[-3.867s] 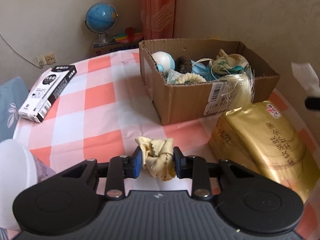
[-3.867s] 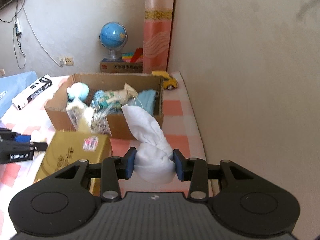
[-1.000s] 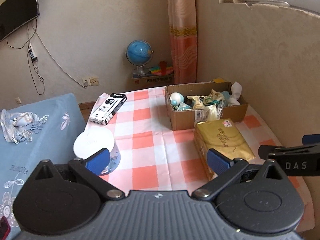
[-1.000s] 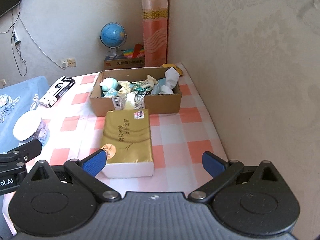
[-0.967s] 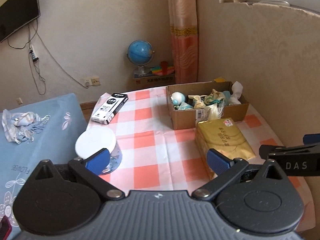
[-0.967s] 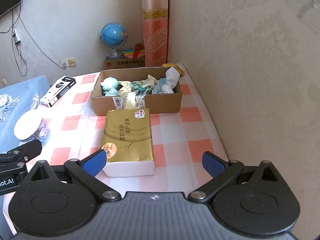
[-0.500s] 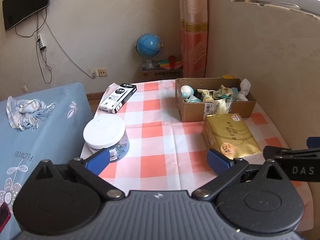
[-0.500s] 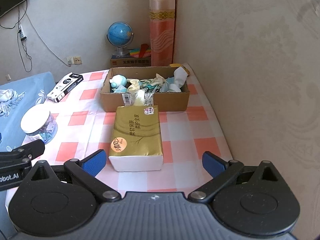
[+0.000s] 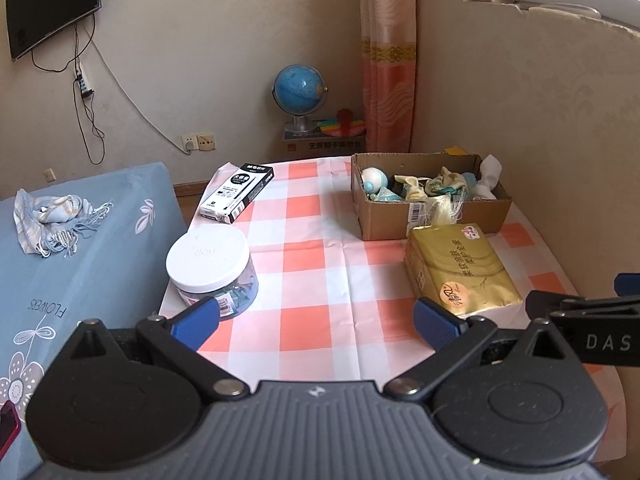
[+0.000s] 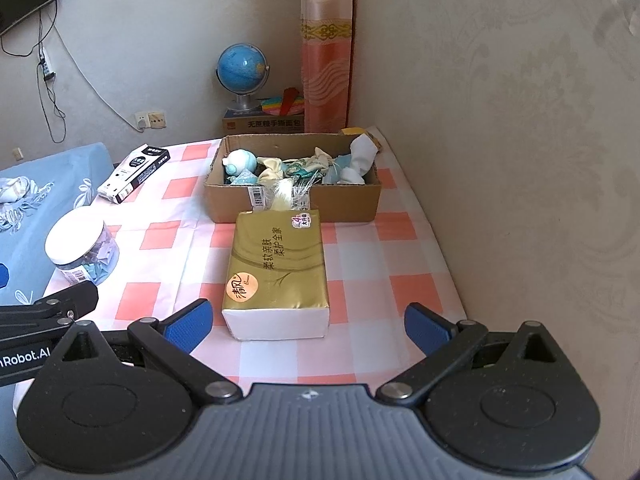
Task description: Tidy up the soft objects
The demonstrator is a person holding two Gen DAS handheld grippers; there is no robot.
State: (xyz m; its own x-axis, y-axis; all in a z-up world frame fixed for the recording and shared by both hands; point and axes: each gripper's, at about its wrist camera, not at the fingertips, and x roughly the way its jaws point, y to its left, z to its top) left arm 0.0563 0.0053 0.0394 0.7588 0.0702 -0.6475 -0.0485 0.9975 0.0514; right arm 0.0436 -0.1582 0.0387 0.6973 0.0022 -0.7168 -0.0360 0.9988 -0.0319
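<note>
A cardboard box (image 9: 464,220) (image 10: 344,200) stands at the far right of the checked table, filled with soft things: a white cloth (image 9: 490,168) (image 10: 360,152) at its right end, a cream cloth (image 9: 412,184) (image 10: 272,168), a blue-white plush (image 9: 374,178) (image 10: 240,160). My left gripper (image 9: 316,320) is open and empty, held back over the table's near edge. My right gripper (image 10: 308,324) is open and empty, near the front edge behind a gold tissue pack (image 9: 460,268) (image 10: 278,272).
A white-lidded clear jar (image 9: 210,268) (image 10: 82,248) stands at the table's left edge. A black-white carton (image 9: 238,192) (image 10: 136,172) lies at the far left. A bed with a scarf (image 9: 48,212) is left; a wall (image 10: 520,160) runs along the right.
Both grippers let go of their cloths, which now lie in the box, and opened wide. Both have pulled back and up from the box toward the table's near edge.
</note>
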